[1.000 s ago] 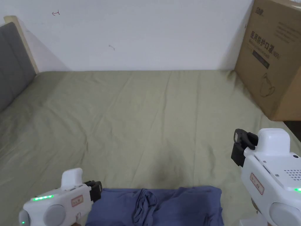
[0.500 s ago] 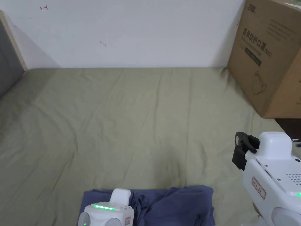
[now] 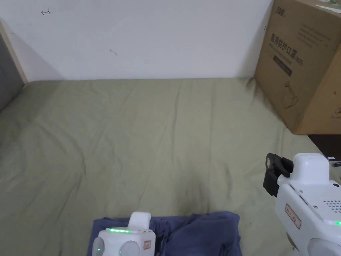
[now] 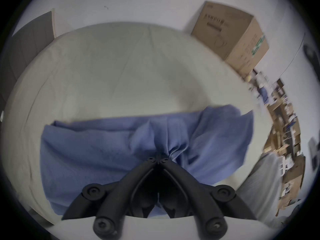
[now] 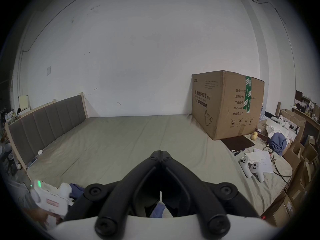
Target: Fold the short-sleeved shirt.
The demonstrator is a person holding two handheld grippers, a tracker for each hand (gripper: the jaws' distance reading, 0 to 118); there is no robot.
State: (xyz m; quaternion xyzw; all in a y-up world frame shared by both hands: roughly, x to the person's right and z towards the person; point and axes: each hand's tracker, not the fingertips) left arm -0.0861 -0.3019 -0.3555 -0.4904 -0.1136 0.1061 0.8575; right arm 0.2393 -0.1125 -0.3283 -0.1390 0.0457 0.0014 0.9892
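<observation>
Left gripper view: left gripper (image 4: 158,159) fingers pinch a bunched fold of the blue shirt (image 4: 97,150), crumpled on the bed (image 3: 150,133). Soft, limp; better taken at hem corners. Right gripper (image 5: 161,152) closed, empty.

A bed (image 3: 140,133), covered by a creased olive-green sheet (image 5: 121,139), is being seen across the middle of the head view. A bunched blue shirt (image 3: 199,235) is lying on it at the bottom centre of the frame. A large cardboard box (image 3: 299,66) is standing on it at the upper right. In the right gripper view, a dark flat pad (image 5: 237,143), papers (image 5: 261,159) and two white controllers (image 5: 251,168) are lying at right.
</observation>
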